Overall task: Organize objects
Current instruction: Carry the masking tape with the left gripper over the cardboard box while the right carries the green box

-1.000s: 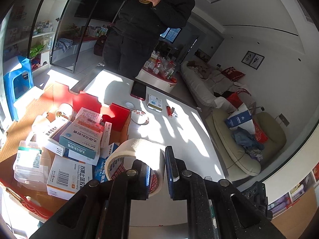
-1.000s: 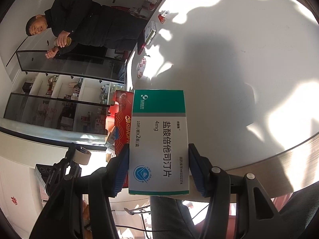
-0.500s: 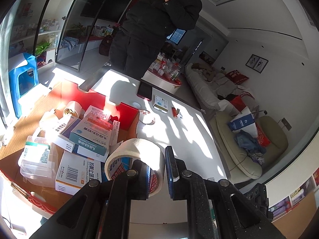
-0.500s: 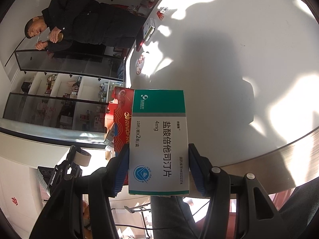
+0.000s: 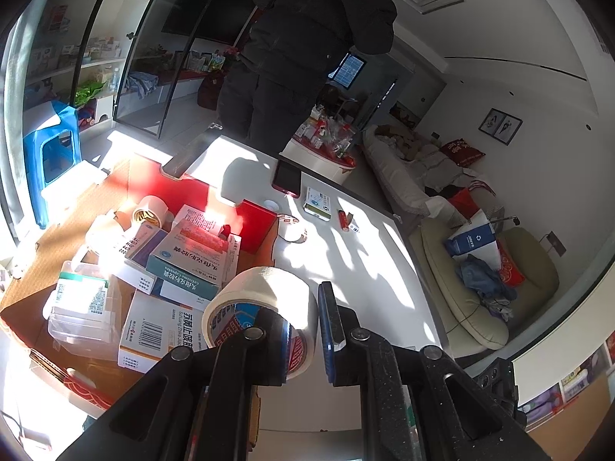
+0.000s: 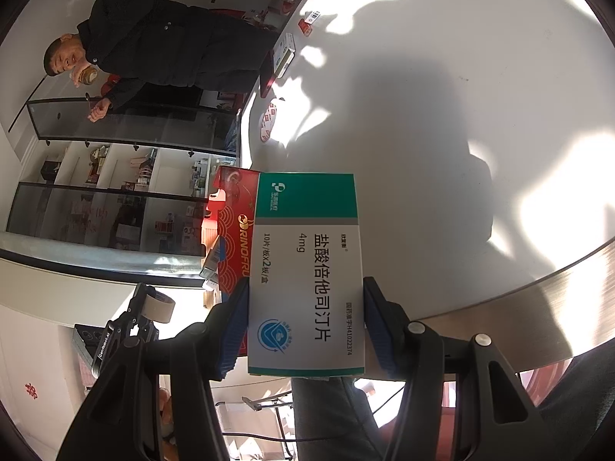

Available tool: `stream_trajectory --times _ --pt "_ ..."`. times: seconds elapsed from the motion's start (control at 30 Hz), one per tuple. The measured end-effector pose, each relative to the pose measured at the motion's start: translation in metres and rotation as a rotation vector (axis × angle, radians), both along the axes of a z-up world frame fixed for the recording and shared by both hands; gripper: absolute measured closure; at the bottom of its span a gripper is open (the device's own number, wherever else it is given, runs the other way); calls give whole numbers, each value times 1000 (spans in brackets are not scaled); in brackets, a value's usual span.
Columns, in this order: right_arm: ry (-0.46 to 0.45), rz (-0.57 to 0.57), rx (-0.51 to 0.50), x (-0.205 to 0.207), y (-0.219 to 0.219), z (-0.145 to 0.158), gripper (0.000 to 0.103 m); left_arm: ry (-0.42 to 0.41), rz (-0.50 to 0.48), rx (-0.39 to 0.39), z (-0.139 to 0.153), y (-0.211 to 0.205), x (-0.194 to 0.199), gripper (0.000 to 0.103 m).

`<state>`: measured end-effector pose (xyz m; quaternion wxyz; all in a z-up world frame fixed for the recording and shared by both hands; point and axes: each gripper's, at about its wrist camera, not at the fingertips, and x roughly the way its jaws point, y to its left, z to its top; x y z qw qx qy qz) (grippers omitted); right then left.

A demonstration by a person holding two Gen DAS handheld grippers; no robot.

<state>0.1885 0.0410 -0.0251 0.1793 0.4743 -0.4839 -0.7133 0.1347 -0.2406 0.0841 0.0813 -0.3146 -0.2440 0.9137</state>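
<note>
My left gripper is shut on the wall of a cream roll of tape, one finger inside the ring. It hovers at the right edge of an open red cardboard box filled with several medicine boxes and another tape roll. My right gripper is shut on a green and white medicine box, held above the white table. The left gripper with its tape also shows in the right wrist view.
On the white table lie a dark phone, a small medicine box, a red lighter and a clear tape roll. A man in black stands at the far end. A blue stool is left.
The left gripper with the tape has drifted slightly over the box, which sits more in view. The man has raised his jar to his mouth. The right gripper holds steady.
</note>
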Motion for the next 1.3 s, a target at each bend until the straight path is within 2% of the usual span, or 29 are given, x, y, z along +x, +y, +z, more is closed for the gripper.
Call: stream_trajectory --times 1.3 --pt "-16 14 -7 2 -6 -5 47 4 -15 -9 5 1 0 90"
